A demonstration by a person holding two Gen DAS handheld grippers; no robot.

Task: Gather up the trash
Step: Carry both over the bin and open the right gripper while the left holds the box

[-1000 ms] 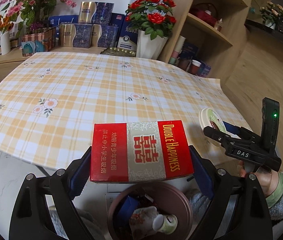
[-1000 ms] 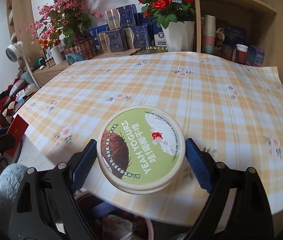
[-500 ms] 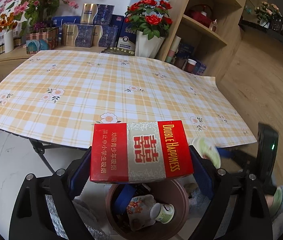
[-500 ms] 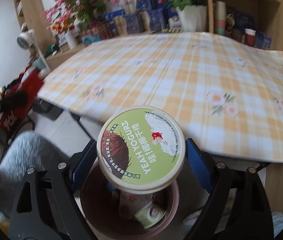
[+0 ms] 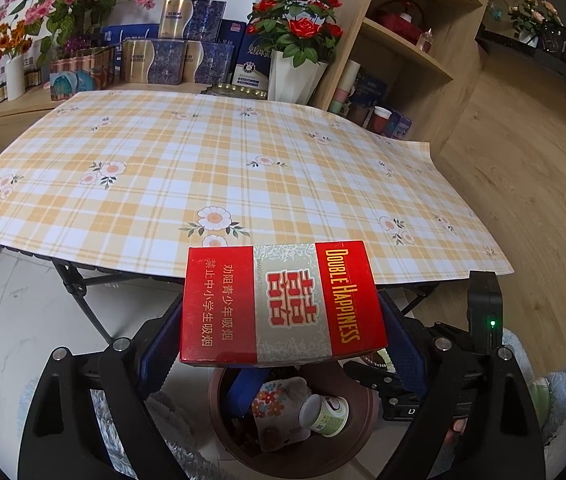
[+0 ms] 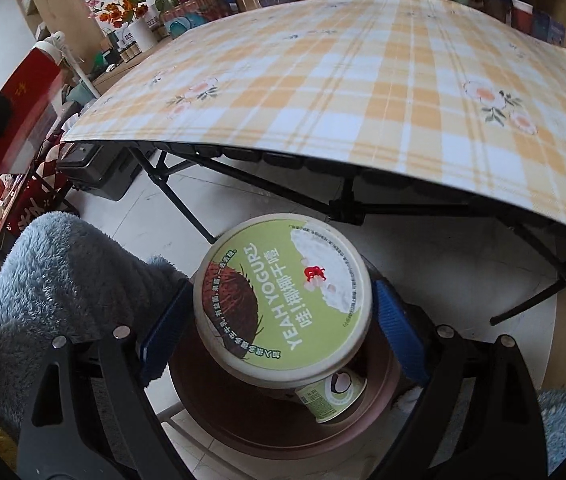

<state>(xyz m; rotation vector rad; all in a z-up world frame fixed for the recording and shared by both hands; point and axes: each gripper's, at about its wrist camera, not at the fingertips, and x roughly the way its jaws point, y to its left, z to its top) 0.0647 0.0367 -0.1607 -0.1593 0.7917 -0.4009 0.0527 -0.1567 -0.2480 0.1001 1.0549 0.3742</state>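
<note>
Two grippers, two bits of trash, one bin. Left gripper (image 5: pixel 283 344) is clamping one red carton (image 5: pixel 283 304) (the "Double Happiness" one) flat between its blue pads (image 5: pixel 161 350), jaws spread wide around the long side of it. It's hanging right above the bin (image 5: pixel 363 436), and the carton is blocking the far part of the bin's rim.

Right gripper (image 6: pixel 283 320) is doing the same thing with one yogurt tub (image 6: pixel 283 300), green lid facing the camera, pads (image 6: pixel 399 336) pressing on both sides of the tub. That tub is also sitting directly over the bin (image 6: pixel 211 412), just above the opening.

Counting what's in the bin from the left view: one small green-and-white cup (image 5: pixel 325 414) lying on its side, one crumpled flowery wrapper (image 5: pixel 279 406), and one blue thing (image 5: pixel 245 388) poking up at the back of the bin, can't tell what it is. From the right view I'm only seeing the one cup (image 6: pixel 331 396), the tub is hiding the rest.

Behind the bin there's one folding table with a yellow plaid cloth (image 5: pixel 223 168), nothing lying on the cloth in either view. Beyond that, two vases of flowers that I can count properly: one with red roses (image 5: pixel 295 32) and one with pink blossoms (image 5: pixel 59 4). A fuzzy blue-grey sleeve (image 6: pixel 63 280) is showing just left of the bin in the right view.
</note>
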